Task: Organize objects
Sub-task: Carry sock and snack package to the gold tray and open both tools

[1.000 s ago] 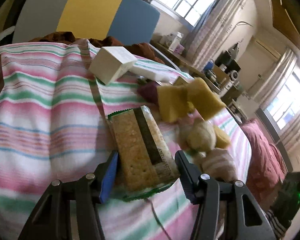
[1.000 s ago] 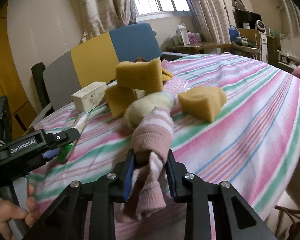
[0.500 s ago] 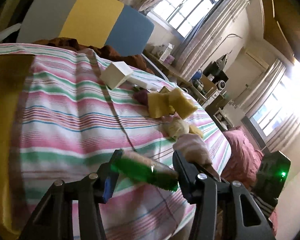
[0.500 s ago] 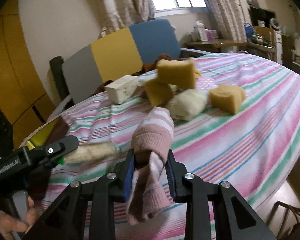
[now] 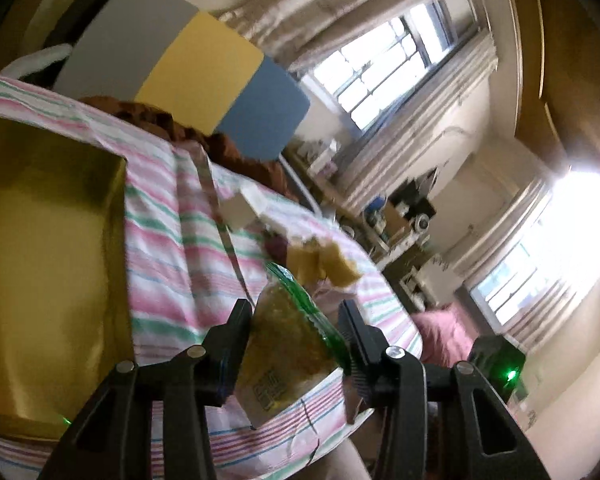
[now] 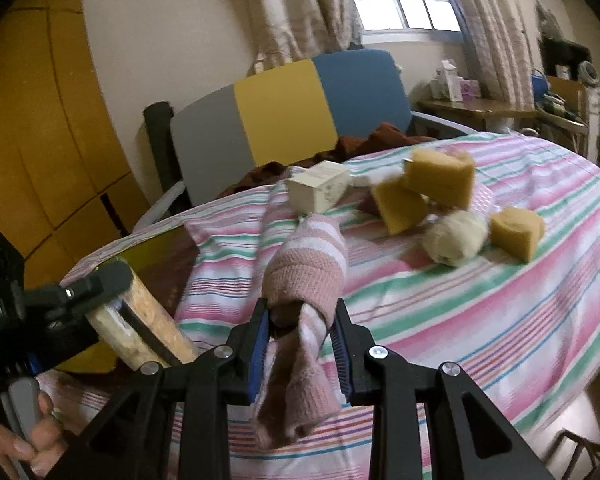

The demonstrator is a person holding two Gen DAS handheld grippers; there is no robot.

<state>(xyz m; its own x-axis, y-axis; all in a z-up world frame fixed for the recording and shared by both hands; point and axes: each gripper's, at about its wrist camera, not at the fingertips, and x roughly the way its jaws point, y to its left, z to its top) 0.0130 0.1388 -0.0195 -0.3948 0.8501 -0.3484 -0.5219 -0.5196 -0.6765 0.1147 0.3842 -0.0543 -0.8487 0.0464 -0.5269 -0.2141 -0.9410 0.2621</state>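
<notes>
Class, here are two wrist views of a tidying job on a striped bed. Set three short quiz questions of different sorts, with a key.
1. True or false: the right gripper is shut on a pink sock.
2. What lies between the left gripper's fingers? A) sponge B) cracker packet C) white box
3. How many yellow sponges lie on the striped bedsheet in the right wrist view?

Key: 1 true; 2 B, the cracker packet, jaws closing; 3 three.

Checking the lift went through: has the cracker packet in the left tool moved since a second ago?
Yes. The cracker packet has left the sponges and come toward the yellow box.
</notes>
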